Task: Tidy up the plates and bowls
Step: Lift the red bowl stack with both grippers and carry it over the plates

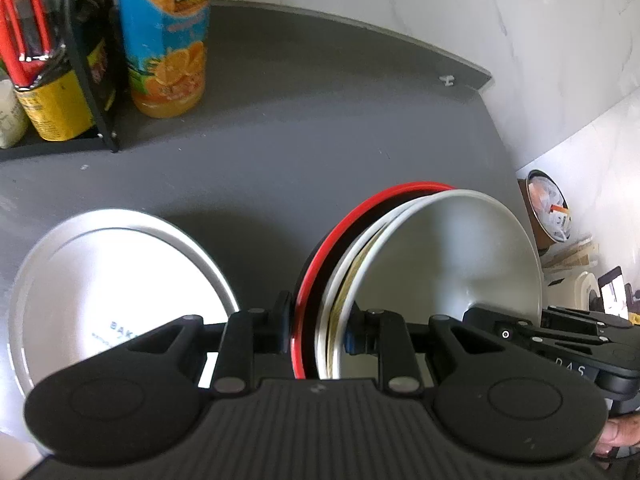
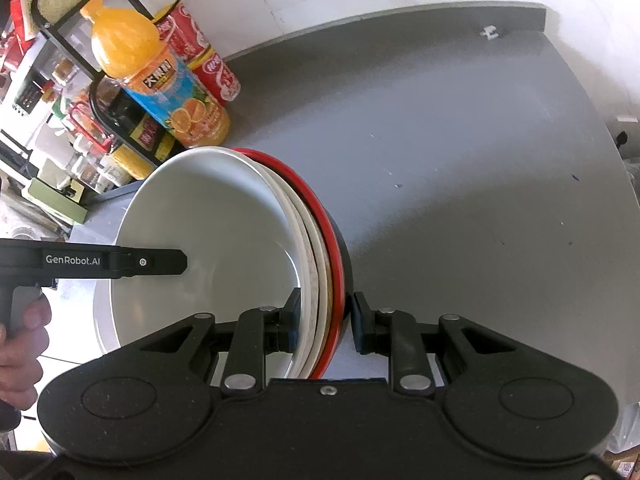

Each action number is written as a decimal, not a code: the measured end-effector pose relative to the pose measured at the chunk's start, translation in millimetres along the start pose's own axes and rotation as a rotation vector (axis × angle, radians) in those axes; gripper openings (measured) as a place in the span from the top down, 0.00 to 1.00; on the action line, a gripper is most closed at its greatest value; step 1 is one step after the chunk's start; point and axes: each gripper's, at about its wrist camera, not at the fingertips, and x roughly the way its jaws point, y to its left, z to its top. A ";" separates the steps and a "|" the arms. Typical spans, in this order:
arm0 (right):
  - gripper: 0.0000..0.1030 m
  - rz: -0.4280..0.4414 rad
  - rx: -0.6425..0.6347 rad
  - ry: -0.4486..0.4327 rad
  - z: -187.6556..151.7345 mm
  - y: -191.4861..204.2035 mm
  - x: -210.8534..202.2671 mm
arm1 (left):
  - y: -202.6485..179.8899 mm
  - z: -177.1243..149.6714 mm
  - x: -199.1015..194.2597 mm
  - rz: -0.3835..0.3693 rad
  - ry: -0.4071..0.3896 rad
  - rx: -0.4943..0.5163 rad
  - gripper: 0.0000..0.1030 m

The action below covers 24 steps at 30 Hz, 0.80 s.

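Centre frame, both grippers clamp one nested stack of bowls: left gripper and right gripper grip its rims above the grey counter. A white plate lies lower left.

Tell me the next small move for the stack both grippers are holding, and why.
Probably lower the stack flat onto the bare grey counter. It is nested, white bowl inside the red-rimmed bowl, tilted on edge, with the left gripper and right gripper each straddling its rim. The white plate lies apart on the counter.
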 end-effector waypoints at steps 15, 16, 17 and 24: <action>0.77 0.034 -0.057 -0.003 10.8 51.8 8.0 | 48.2 -2.9 -35.5 0.026 -0.053 -0.050 0.77; 0.77 0.036 -0.063 -0.001 11.0 56.3 10.0 | 51.4 -3.4 -37.2 0.028 -0.054 -0.056 0.77; 0.77 0.037 -0.069 0.001 11.2 60.4 12.3 | 55.6 -4.3 -38.9 0.032 -0.056 -0.063 0.77; 0.77 0.038 -0.095 -0.013 19.5 83.1 14.2 | 76.9 -5.7 -51.5 0.029 -0.072 -0.086 0.77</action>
